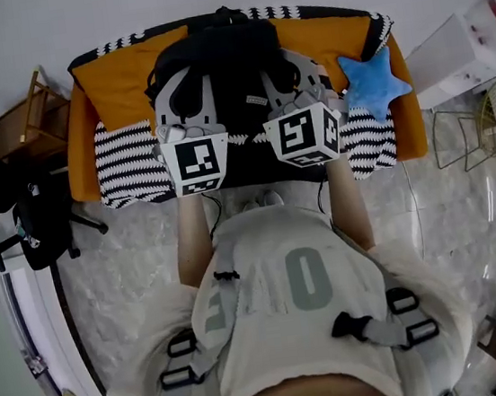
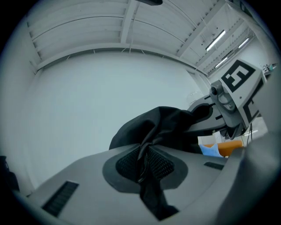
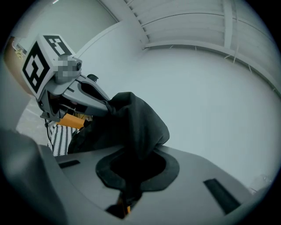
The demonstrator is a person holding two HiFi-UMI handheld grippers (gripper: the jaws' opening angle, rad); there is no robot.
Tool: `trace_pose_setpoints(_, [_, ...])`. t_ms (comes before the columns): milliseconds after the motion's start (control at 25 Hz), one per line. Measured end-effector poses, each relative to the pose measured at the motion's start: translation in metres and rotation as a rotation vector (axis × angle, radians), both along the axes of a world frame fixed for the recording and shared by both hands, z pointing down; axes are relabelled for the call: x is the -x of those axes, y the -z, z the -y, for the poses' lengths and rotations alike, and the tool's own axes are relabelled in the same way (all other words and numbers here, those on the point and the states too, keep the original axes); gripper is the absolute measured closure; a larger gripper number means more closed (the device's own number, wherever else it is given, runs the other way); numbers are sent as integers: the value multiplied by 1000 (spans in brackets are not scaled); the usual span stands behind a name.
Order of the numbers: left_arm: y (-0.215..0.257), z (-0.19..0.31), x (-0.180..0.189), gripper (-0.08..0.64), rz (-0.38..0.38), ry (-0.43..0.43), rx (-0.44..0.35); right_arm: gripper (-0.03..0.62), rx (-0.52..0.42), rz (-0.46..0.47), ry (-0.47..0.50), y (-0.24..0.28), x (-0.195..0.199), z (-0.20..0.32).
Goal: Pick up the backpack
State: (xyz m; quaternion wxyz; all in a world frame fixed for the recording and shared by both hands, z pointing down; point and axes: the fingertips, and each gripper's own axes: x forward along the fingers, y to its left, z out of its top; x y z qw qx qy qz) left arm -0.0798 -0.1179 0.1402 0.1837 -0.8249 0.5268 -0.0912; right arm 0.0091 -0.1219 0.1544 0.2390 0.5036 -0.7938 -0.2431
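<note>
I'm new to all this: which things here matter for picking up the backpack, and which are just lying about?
Part of the job: backpack; left gripper and right gripper, both shut on its black fabric.
Just lying about: blue star cushion, striped blanket, orange sofa, black office chair.

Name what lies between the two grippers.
The black backpack, pinched by the left gripper and right gripper; the head view shows it spanning them.

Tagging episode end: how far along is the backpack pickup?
Done: the left gripper and the right gripper both have their fingers shut on black fabric of the backpack. In hand: the bag hangs between them, apparently raised above the orange sofa. Left: probably little. Whether the bag's bottom is fully clear of the cushions can't be seen.
</note>
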Motion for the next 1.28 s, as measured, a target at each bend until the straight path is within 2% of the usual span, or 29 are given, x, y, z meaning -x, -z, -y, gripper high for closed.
trace_pose_setpoints(360, [-19,-23,-6,506,-19,-1,43,560,57,44,-35,-21,-7,-25])
trace_pose_setpoints(880, [-15,-27,0,506,-24,-8,38,561,51,58,-35,-17,-1,-30])
trace_pose_setpoints(1280, [-19,-27,-9,506,-30,-21,46,561,57,54,-47,-22,-10,-32])
